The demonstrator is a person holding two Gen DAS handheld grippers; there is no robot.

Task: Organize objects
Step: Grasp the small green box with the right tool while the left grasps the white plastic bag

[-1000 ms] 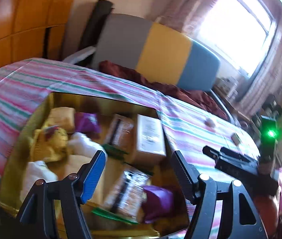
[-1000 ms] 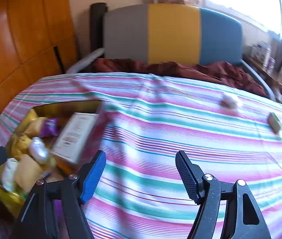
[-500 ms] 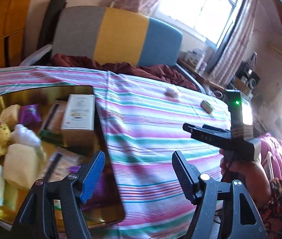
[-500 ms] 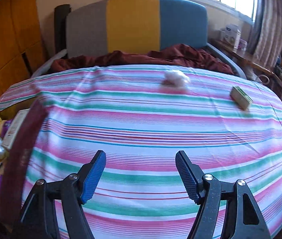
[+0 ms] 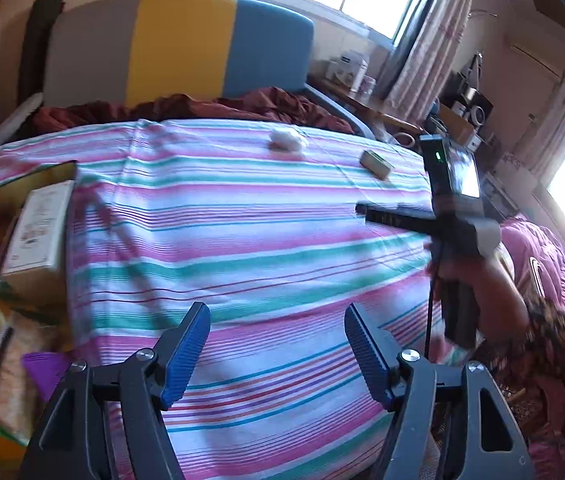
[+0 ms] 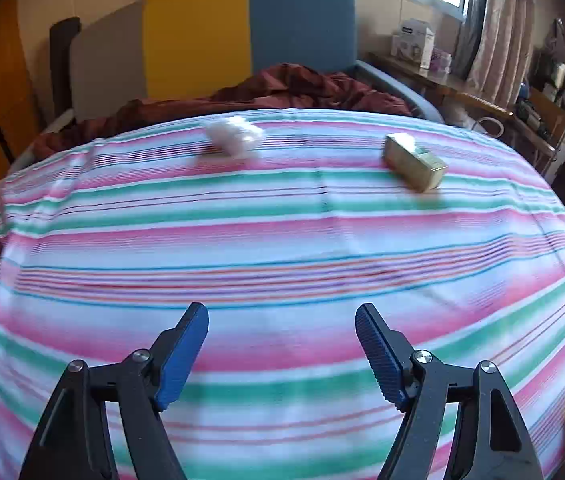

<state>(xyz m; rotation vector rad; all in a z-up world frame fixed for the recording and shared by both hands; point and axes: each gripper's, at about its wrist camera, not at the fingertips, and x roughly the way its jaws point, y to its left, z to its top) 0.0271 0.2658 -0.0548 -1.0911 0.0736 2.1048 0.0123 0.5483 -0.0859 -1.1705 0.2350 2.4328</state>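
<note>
- Left gripper (image 5: 275, 312), black arms with ribbed blue pads: jaws spread wide, nothing between them, only the pink, green and white striped bedsheet (image 5: 242, 240) under the gap.
- Right gripper (image 6: 281, 314), same build: jaws wide and have just been opening further; nothing between the pads, striped cloth below.
- In the left wrist view the right gripper's body shows at the right edge, gripped by a hand (image 5: 478, 280) with a patterned dark sleeve behind it; a small lit screen sits on top of the tool.
- Small olive-gold rectangular box (image 6: 414, 162) lies on the sheet toward the far right, tilted, well ahead of both grippers.
- White fluffy wad (image 6: 232, 134), cotton-like, lies on the sheet near the far edge, left of the gold box, well apart from it.
- Gold-walled open container (image 5: 22, 184) at the left edge of the left wrist view, holding a white printed carton (image 5: 36, 236), purple wrappers and pale soft items; details blurred.
- Behind the bed: crumpled maroon blanket (image 6: 282, 88) and a padded headboard in grey, yellow and blue panels (image 6: 202, 36).
</note>
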